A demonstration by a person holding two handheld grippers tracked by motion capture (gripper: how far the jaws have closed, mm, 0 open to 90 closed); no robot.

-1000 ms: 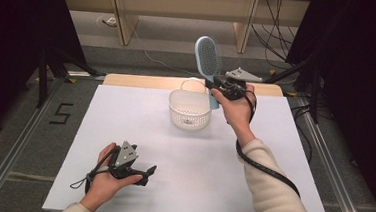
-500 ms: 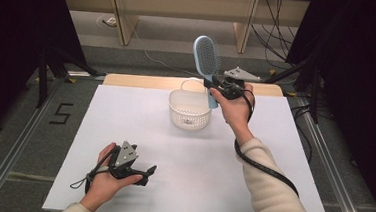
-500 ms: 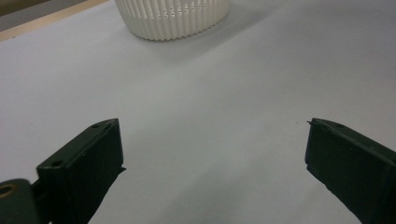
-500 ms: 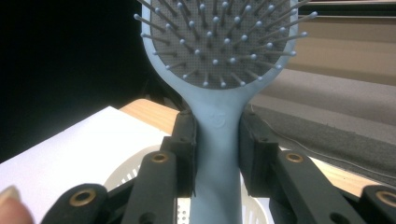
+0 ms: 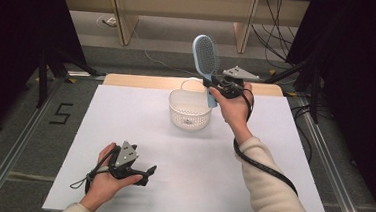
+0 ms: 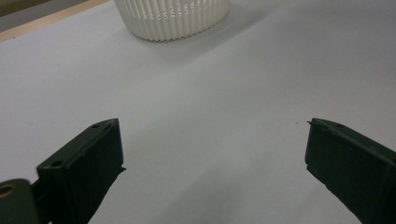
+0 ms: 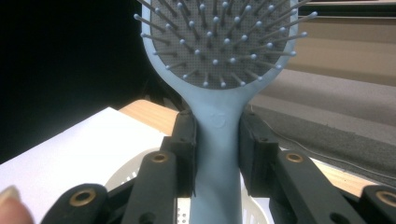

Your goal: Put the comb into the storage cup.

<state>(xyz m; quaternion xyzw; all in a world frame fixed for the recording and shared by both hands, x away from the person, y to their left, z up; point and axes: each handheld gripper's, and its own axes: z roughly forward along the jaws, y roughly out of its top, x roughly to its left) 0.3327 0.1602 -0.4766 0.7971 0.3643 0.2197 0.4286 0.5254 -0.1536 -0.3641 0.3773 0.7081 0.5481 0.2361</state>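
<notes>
Right gripper [image 5: 216, 89] is clamping hairbrush [image 5: 206, 57] by its handle, long axis upright, bristle head above; basket [image 5: 190, 108] is sitting probably just below-left. Left gripper [image 5: 143, 173] is resting open, well apart.

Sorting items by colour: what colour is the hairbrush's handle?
Light blue. The hairbrush handle shows best in the right gripper view.
</notes>
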